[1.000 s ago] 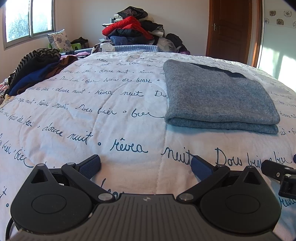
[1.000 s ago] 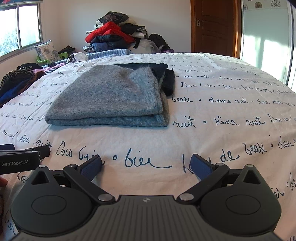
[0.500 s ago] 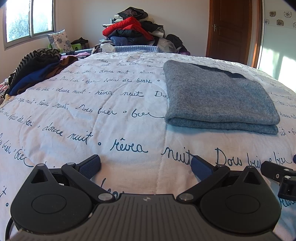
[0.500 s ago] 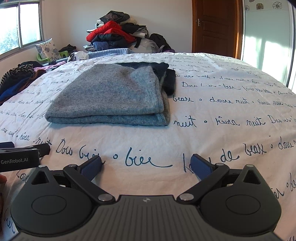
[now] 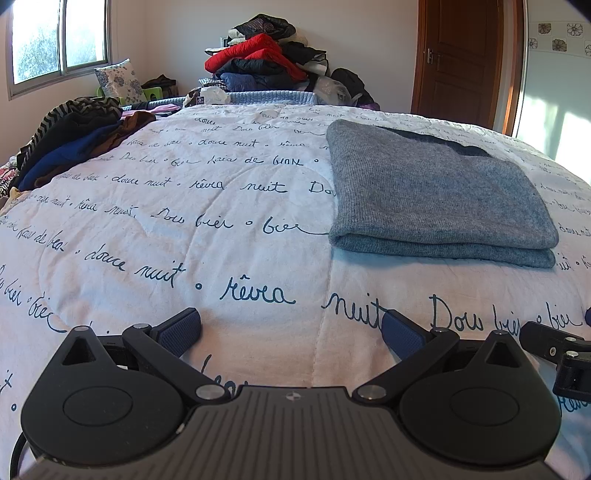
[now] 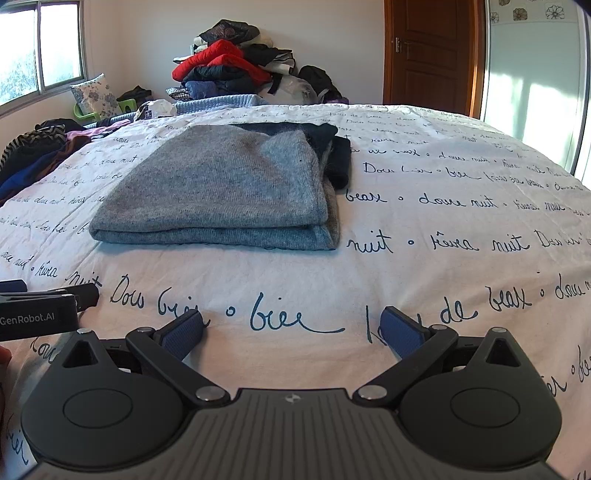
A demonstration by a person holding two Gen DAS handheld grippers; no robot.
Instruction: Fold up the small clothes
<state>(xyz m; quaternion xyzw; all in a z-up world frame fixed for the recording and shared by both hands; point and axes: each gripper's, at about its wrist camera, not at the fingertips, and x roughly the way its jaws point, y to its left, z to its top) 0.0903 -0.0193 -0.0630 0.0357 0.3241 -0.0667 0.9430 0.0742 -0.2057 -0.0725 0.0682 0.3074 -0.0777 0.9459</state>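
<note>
Both my left gripper and right gripper are spread wide and empty; that folded grey sweater looks soft and floppy, so I'd pinch its near corners.

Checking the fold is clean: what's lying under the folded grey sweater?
A dark garment pokes out from beneath the grey sweater at its far right edge, on the white bedspread. How far it runs underneath is hidden by the sweater.

— What do we see upper left?
— A window, bright with daylight.
— And upper right?
— We see a brown door in the pale wall.
</note>
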